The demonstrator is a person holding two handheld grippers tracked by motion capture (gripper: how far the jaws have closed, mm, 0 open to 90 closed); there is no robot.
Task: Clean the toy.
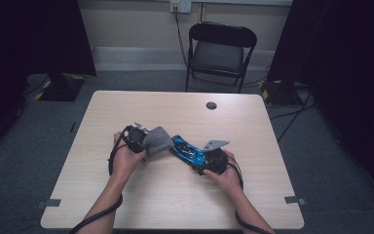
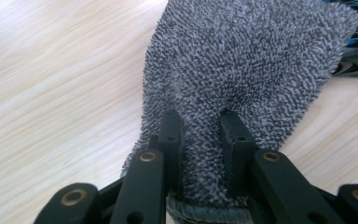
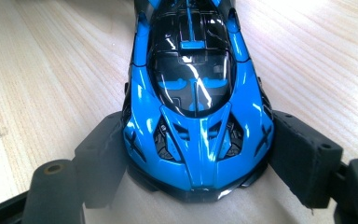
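Note:
A grey terry cloth (image 2: 242, 60) is pinched between the jaws of my left gripper (image 2: 198, 121), which is shut on its hemmed end. The cloth (image 1: 157, 140) hangs over the far end of a glossy blue and black toy car (image 1: 187, 148) near the middle of the table. My right gripper (image 3: 198, 135) is shut on the blue toy car (image 3: 196, 93), with one pad against each flank at the near end. In the high view the left gripper (image 1: 145, 144) sits left of the car and the right gripper (image 1: 196, 156) at its lower right.
The light wooden table (image 1: 175, 107) has a round dark cable grommet (image 1: 211, 105) toward its back edge. A black folding chair (image 1: 219, 48) stands behind the table. Dark curtains hang at both sides, and cables run along the floor.

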